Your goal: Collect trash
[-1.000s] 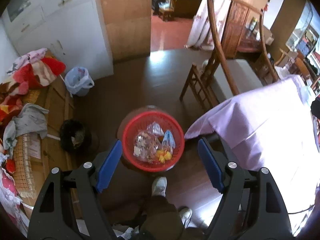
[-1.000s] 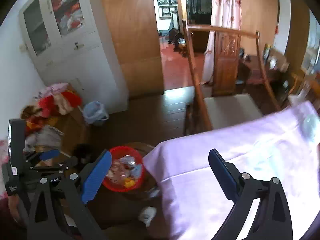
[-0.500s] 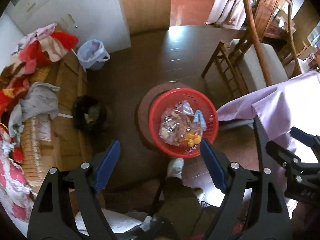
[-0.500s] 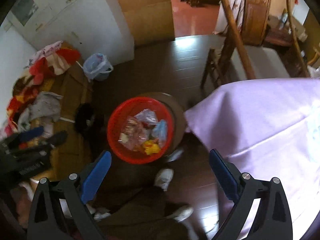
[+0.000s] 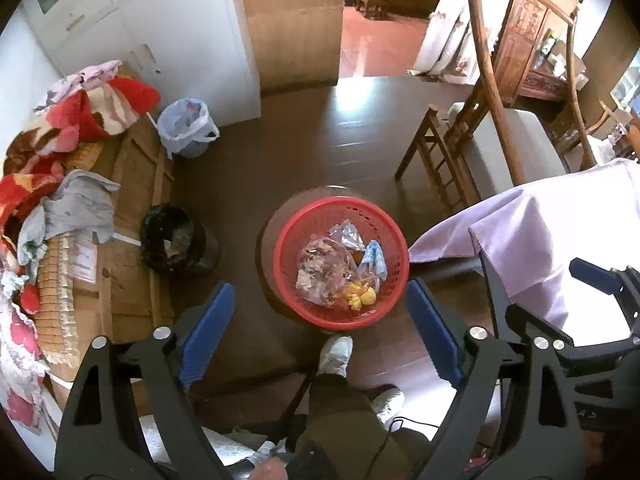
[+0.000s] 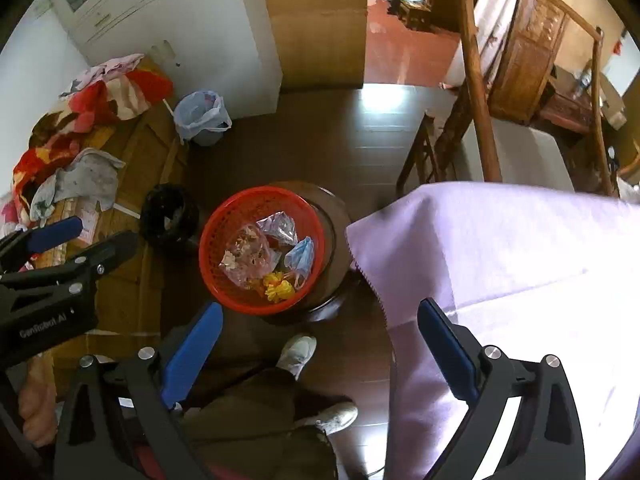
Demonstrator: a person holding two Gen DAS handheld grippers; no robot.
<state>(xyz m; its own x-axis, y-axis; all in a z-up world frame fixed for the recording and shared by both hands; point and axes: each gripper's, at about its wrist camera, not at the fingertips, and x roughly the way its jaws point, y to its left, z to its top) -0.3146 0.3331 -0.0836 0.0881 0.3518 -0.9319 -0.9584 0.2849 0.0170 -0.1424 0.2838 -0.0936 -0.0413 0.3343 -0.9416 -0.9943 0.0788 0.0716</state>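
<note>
stool under red basket (image 6: 262, 250): mostly being hidden by the basket, only a dark rim being shown
clear bag contents (image 5: 324, 276): too crumpled to be told apart
black bin (image 5: 170, 240) contents: too dark to be made out
purple cloth (image 6: 520, 280): being cut off by the right edge; what is being covered by it is hidden
person's leg (image 6: 260, 416): being cut off by the bottom edge
left gripper (image 5: 318, 334) body: being cropped at the bottom
clothes pile (image 5: 44, 168): being cut off at the left edge
</note>
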